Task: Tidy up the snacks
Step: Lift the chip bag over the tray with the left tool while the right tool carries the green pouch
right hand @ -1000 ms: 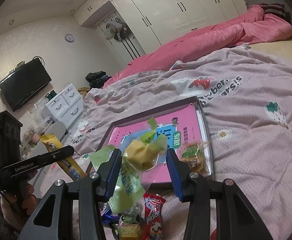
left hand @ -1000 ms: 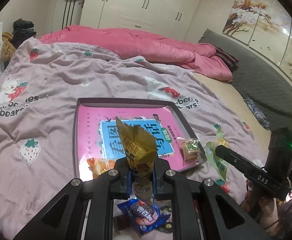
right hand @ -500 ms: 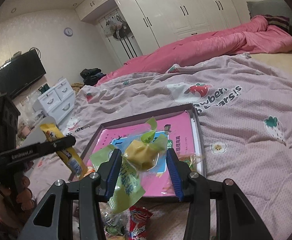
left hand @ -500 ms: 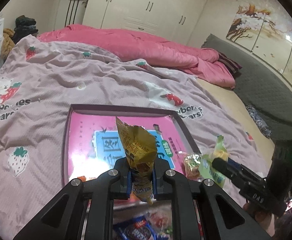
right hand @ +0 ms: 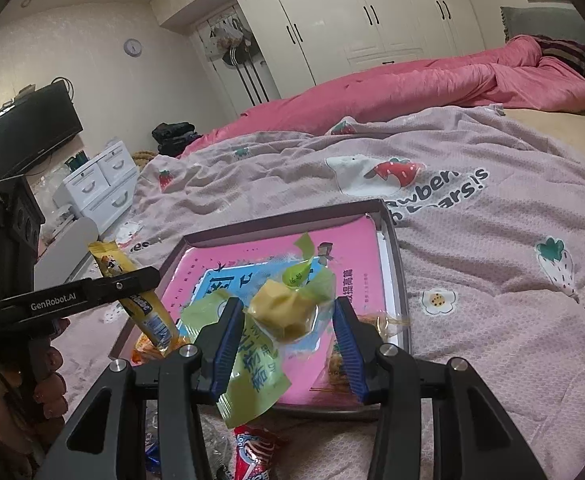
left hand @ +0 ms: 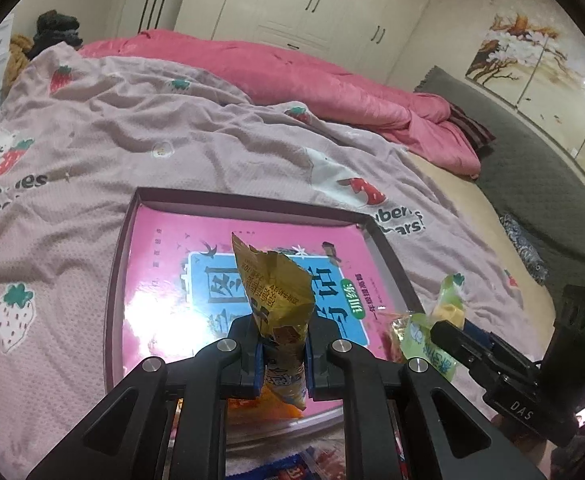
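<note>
1. Left wrist view is showing the left claw (left hand: pixel 282 354) clamping a yellow snack packet (left hand: pixel 278 292) between its blue pads, jaws pressed narrow; the crumpled top of the packet is standing up above the fingers.
2. This packet is hanging over the near part of the shallow dark-rimmed tray (left hand: pixel 121 240), which is lying on the bed on a pink blanket with strawberries (left hand: pixel 92 152). A pink book cover is lining the tray floor.
3. Right wrist view is showing the right claw (right hand: pixel 284 336) with jaws partly apart, holding a green-wrapped snack (right hand: pixel 288 312) with a yellow lump inside. The wrapper is filling the gap between the blue pads, so I am judging it as gripped, though where the pads touch it is partly hidden.
4. This green snack is also hanging over the near edge of the tray, on its right side.
5. Already inside the tray, a clear packet with brownish contents (right hand: pixel 388 322) is lying by the right rim, and something orange (left hand: pixel 252 402) is lying at the near edge under the left claw.
6. Still outside, a red packet (right hand: pixel 252 454) and a blue packet (left hand: pixel 288 472) are lying on the blanket below the claws, just before the tray.
7. In my judgement the task is somewhere in the middle: two snacks placed, two being carried in, and at least two waiting.
</note>
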Demonstrator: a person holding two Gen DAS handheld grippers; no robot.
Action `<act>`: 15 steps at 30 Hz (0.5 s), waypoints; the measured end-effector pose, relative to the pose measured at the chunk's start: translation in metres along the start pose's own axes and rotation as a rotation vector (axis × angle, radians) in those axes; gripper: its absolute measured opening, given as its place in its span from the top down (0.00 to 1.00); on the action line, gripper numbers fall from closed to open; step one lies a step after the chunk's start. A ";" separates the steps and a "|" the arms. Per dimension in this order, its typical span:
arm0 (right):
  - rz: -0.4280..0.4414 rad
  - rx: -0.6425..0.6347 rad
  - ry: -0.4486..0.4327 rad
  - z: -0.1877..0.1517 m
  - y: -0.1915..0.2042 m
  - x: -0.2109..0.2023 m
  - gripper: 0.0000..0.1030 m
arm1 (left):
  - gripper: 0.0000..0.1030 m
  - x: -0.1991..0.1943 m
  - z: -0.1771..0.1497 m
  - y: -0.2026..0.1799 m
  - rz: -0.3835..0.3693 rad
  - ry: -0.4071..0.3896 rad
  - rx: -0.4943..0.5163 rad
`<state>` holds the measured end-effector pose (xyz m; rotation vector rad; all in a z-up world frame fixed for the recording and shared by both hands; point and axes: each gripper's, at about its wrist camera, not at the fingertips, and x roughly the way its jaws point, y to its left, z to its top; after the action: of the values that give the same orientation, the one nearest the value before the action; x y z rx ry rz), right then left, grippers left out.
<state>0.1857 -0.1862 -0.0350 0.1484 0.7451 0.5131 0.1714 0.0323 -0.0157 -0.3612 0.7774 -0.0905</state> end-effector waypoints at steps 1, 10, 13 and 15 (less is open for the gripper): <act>-0.002 -0.001 0.004 -0.001 0.000 0.001 0.55 | 0.86 0.001 0.000 0.002 0.005 -0.002 -0.003; -0.021 -0.011 0.032 -0.004 0.000 0.009 0.55 | 0.86 0.012 -0.005 0.017 0.019 0.009 -0.041; -0.029 -0.014 0.043 -0.005 -0.001 0.011 0.55 | 0.86 0.014 -0.006 0.021 0.022 0.013 -0.052; -0.030 -0.019 0.052 -0.006 -0.001 0.013 0.55 | 0.86 0.014 -0.006 0.025 0.028 0.014 -0.058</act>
<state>0.1897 -0.1813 -0.0475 0.1060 0.7914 0.4966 0.1764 0.0514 -0.0379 -0.4048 0.7997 -0.0442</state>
